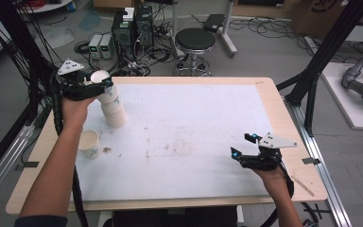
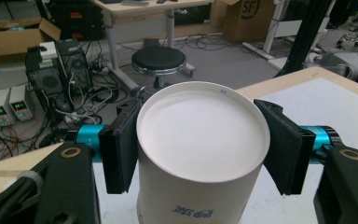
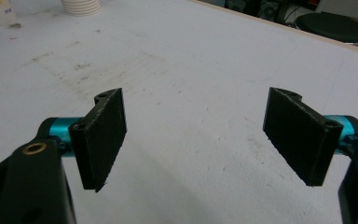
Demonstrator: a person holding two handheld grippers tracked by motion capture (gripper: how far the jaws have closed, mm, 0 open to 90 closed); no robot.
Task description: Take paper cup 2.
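Cups (image 1: 113, 108) stack on stained white table (image 1: 198, 132); cables litter grey floor (image 1: 264, 42).

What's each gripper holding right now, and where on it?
Left gripper clamps the top paper cup of the stack by opposite sides just below its rim. Right gripper is open, holding nothing.

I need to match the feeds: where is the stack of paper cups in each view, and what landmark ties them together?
High view: the stack of paper cups leans at upper left, its top between the left gripper's jaws.
Left gripper view: the top cup sits centre, seen from above, a jaw on each side.
Right gripper view: the base of the stack at the top edge, left.
Shared landmark: the black stool.
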